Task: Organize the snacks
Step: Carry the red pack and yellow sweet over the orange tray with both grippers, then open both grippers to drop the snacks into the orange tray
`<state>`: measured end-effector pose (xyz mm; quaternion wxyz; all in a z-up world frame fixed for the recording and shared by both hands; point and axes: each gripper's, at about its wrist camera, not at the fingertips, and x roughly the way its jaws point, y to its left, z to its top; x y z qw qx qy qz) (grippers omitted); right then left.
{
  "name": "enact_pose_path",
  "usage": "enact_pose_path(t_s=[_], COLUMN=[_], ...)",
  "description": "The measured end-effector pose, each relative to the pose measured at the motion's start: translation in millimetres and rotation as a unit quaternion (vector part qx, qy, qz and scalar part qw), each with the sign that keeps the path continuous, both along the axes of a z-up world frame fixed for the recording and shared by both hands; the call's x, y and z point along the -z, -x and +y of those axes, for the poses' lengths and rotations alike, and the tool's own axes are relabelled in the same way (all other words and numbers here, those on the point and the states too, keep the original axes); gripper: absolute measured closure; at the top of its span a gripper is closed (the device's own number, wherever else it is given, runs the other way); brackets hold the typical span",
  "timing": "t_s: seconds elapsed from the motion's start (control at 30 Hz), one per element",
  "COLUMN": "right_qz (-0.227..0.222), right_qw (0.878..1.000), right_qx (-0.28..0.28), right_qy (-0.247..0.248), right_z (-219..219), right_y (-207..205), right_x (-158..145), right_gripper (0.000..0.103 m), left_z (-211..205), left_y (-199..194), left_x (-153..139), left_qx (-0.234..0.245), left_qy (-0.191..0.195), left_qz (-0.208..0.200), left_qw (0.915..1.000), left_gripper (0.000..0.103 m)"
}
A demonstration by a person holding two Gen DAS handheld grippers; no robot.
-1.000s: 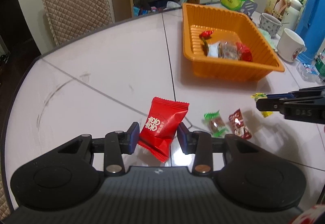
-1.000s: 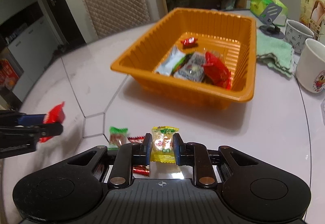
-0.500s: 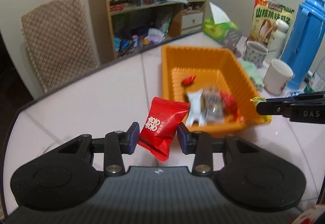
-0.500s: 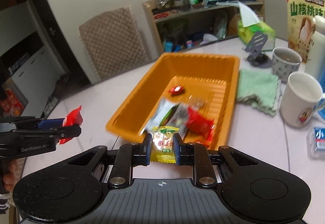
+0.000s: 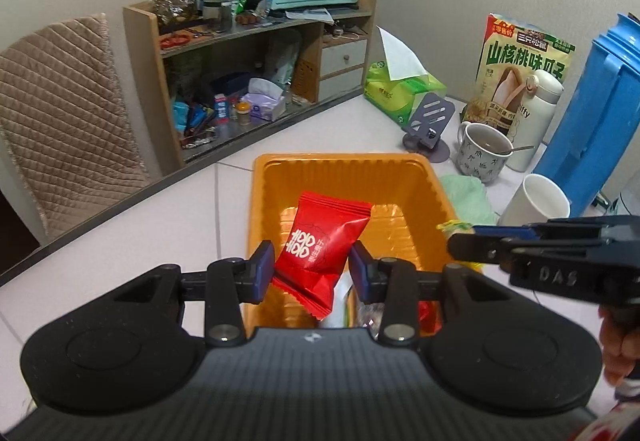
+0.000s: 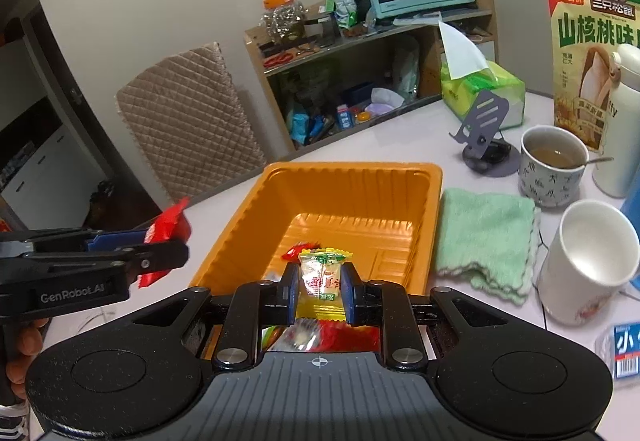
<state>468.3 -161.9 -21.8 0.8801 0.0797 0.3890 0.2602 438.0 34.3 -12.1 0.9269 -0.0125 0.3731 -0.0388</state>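
Both grippers have travelled from the bare table to above the orange tray since a second ago, each carrying its snack along. Left gripper clamped on the red packet, held tilted over the tray's middle. Right gripper pinched narrow on the yellow candy, upright, above the tray's near end.

Left view only: the blue jug at far right, and a hand under the right tool. Right view only: the green cloth in full, lying just beside the tray, and a barcoded packet at the table edge.

Tray contents (mostly hidden behind the fingers): a small red wrapped sweet and a few more wrappers at the near end, far half bare. Patterned mug holds brown liquid; white cup looks empty
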Motion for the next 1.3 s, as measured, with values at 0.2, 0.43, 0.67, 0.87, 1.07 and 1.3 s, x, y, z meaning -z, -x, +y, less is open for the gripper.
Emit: enact_pose_path(t_s=[0.2,0.43,0.67,0.87,1.07,1.3], right_qz=[0.003,0.006,0.013,0.013,0.015,0.014], right_qw=[1.000,1.000,0.999,0.999,0.999,0.999], right_qx=[0.009,0.023,0.035,0.039,0.043,0.042], right_qy=[0.001,0.004,0.006,0.005,0.000,-0.005], right_z=[1,2,-2,-7,-12,-13], right_y=[-24,-48,-62,-66,-67,-66], right_x=[11,24,36,39,39,37], right_gripper=[0.081,0.081,0.081,0.081,0.081,0.081], left_z=[-11,-22,-29,-33,-30,-18], left_y=[-34,-68,-93,-105,-104,-98], left_x=[12,29,42,44,43,39], left_qx=[0.003,0.005,0.001,-0.002,-0.005,-0.014], left_qy=[0.015,0.017,0.035,0.047,0.046,0.047], left_qz=[0.020,0.036,0.051,0.048,0.044,0.045], left_qw=[0.9997,0.9992,0.9981,0.9977,0.9980,0.9978], left_gripper=[0.066,0.066,0.066,0.066,0.064,0.064])
